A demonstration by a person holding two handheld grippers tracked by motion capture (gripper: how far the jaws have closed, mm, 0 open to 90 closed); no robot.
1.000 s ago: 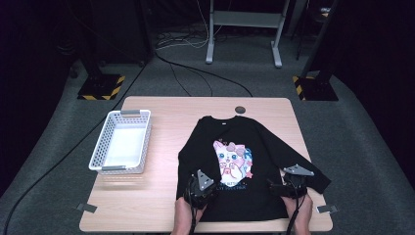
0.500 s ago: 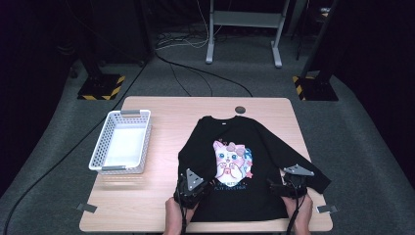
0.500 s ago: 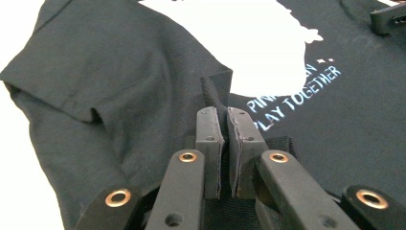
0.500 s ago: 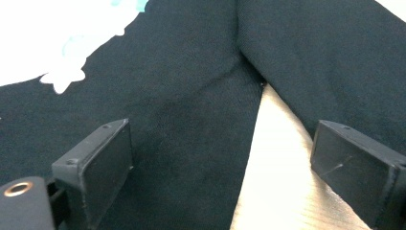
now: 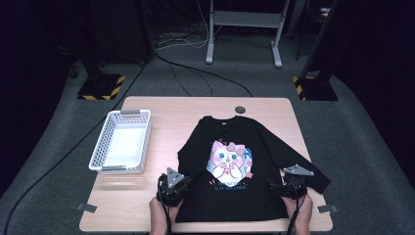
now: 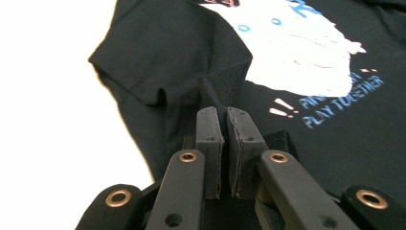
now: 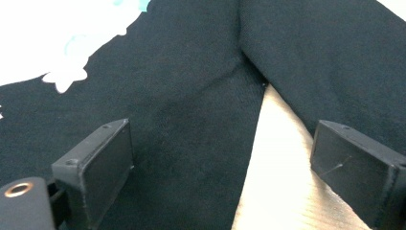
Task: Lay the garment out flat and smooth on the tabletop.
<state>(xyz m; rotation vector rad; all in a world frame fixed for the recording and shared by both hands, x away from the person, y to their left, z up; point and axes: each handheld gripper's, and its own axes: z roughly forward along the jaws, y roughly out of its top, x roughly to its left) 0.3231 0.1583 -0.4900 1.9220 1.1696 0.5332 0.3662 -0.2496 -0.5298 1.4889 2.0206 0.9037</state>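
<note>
A black long-sleeved shirt (image 5: 230,129) with a cartoon cat print (image 5: 226,159) lies flat on the wooden table (image 5: 166,110). My left gripper (image 5: 172,188) sits at the shirt's lower left corner. In the left gripper view my left gripper (image 6: 224,112) is shut on a raised fold of the black fabric (image 6: 218,86), with a sleeve cuff (image 6: 129,81) just beyond it. My right gripper (image 5: 288,187) rests at the shirt's lower right. There my right gripper (image 7: 225,153) stands open, its jaws wide apart over the body (image 7: 191,96), the sleeve (image 7: 335,62) and a bare strip of table.
A white perforated basket (image 5: 121,113), empty, stands on the left part of the table. A small dark round disc (image 5: 240,109) lies near the far edge, above the collar. Tape marks sit at the table's front corners (image 5: 86,207).
My left gripper has moved to the left along the front of the table, pulling the pinched fabric with it. The right gripper has stayed where it was.
</note>
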